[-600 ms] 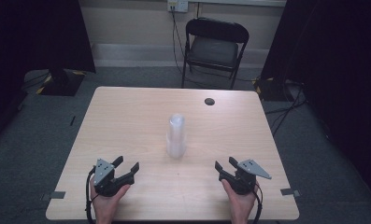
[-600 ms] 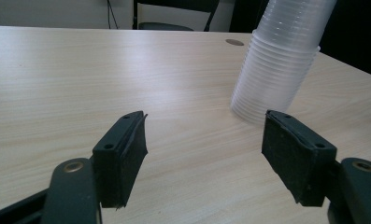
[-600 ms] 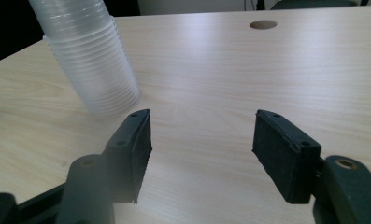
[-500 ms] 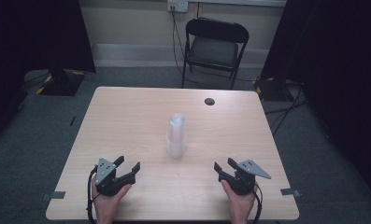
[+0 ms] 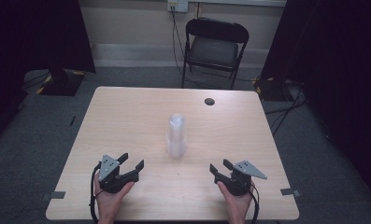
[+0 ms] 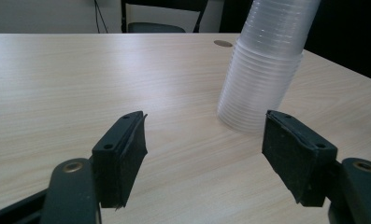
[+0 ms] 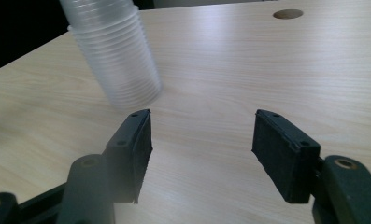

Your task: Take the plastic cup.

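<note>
The stack of clear cups point(image 5: 176, 136) is standing untouched at the centre of the desk point(image 5: 127, 116), while the left gripper point(image 5: 131, 164) and right gripper point(image 5: 220, 167) are waiting low in the frame, jaws apart and empty, everything left to do.

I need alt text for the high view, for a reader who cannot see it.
A stack of clear plastic cups stands upright mid-table. The left gripper and right gripper rest near the front edge, fingers open, either side of it. A black folding chair stands behind.
</note>
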Demonstrator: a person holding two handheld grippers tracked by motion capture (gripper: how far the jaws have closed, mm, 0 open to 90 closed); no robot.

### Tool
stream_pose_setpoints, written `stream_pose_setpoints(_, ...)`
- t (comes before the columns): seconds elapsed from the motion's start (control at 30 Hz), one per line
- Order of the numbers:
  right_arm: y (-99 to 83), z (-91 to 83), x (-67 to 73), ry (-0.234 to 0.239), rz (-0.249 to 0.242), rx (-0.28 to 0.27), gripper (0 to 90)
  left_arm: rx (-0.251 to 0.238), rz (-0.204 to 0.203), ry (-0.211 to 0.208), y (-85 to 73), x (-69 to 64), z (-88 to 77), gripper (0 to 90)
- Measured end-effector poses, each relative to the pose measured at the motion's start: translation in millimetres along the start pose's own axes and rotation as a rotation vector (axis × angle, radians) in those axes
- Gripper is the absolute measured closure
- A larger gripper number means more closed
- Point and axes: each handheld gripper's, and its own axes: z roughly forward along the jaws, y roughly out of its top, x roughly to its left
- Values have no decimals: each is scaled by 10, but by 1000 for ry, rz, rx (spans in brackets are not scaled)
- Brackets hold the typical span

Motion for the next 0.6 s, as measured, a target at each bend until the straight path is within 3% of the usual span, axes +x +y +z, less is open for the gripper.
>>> stream_pose_setpoints(0.3,-47,-30,129,63,6,-13,374,6,28,-25,81,-45,66,295)
stream_pose_setpoints(0.6,-47,-24,192,79,-11,2,371,-4,63,-35,225,-136,137,270)
